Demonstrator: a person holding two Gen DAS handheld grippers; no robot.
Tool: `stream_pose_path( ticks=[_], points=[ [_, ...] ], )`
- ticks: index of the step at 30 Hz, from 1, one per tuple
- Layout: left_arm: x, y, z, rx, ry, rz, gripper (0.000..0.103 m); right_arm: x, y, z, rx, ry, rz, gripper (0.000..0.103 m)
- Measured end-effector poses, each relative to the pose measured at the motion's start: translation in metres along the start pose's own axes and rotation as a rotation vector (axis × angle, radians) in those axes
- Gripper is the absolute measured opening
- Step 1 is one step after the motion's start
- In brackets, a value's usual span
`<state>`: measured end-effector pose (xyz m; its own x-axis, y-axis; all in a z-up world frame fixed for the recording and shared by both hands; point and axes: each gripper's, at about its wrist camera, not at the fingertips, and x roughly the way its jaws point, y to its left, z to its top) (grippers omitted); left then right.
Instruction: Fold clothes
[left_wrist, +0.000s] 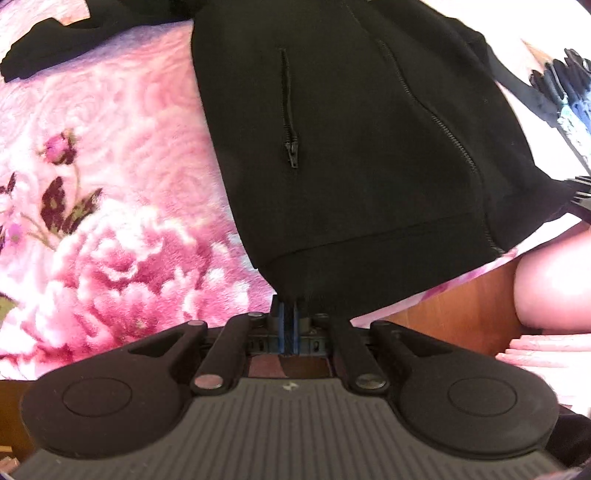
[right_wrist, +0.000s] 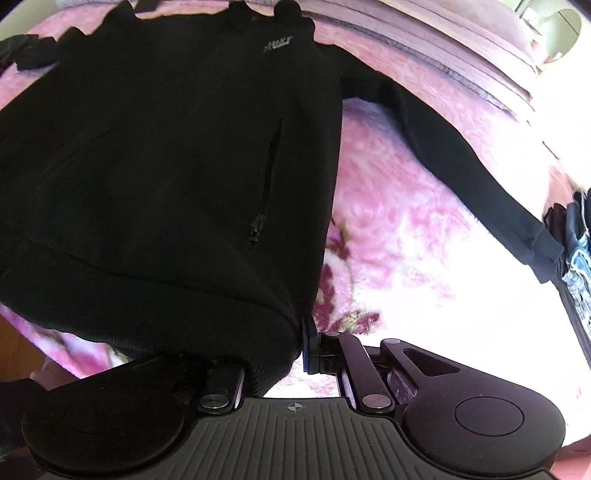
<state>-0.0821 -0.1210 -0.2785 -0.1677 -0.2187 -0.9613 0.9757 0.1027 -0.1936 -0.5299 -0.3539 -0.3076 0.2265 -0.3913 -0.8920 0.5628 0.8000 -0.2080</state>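
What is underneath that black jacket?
The black jacket lies spread on a pink floral blanket, which shows on both sides of it. A brown wooden edge shows below the blanket. Whatever lies directly beneath the jacket's body is covered.

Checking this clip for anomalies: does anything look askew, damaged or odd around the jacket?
Nothing stands out. The black jacket lies flat on the floral blanket, sleeve spread out to the side. Left gripper and right gripper each pinch a hem corner. No damage shows.
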Motion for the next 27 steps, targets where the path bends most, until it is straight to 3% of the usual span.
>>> stream_pose_path(
  ticks=[1, 3, 5, 9, 11, 15, 20, 27],
  points=[
    [0.000, -0.001, 0.001, 0.003, 0.002, 0.005, 0.003, -0.002, 0.000, 0.000, -0.002, 0.007, 0.002, 0.016],
    [-0.001, -0.003, 0.001, 0.012, 0.015, 0.018, 0.003, -0.010, 0.000, -0.001, -0.008, 0.016, -0.006, 0.045],
    [-0.003, -0.003, -0.002, 0.007, 0.029, 0.021, 0.004, -0.021, -0.003, -0.004, 0.007, 0.026, 0.002, 0.055],
    [-0.008, -0.001, -0.006, 0.010, 0.067, 0.076, 0.004, -0.034, -0.005, -0.018, 0.091, 0.092, 0.059, 0.055],
    [-0.014, 0.003, -0.009, -0.006, 0.066, 0.093, 0.004, -0.035, -0.006, -0.027, 0.149, 0.166, 0.078, 0.055],
    [-0.033, 0.011, -0.002, -0.028, 0.040, 0.140, 0.006, -0.050, -0.013, -0.041, 0.301, 0.204, 0.105, 0.056],
    [-0.065, 0.026, 0.021, -0.035, -0.030, 0.220, 0.016, -0.070, -0.018, -0.011, 0.285, 0.103, 0.158, 0.056],
    [-0.097, 0.082, 0.070, 0.015, -0.159, 0.343, 0.040, -0.079, 0.010, 0.089, 0.183, -0.071, 0.240, 0.056]
  ],
)
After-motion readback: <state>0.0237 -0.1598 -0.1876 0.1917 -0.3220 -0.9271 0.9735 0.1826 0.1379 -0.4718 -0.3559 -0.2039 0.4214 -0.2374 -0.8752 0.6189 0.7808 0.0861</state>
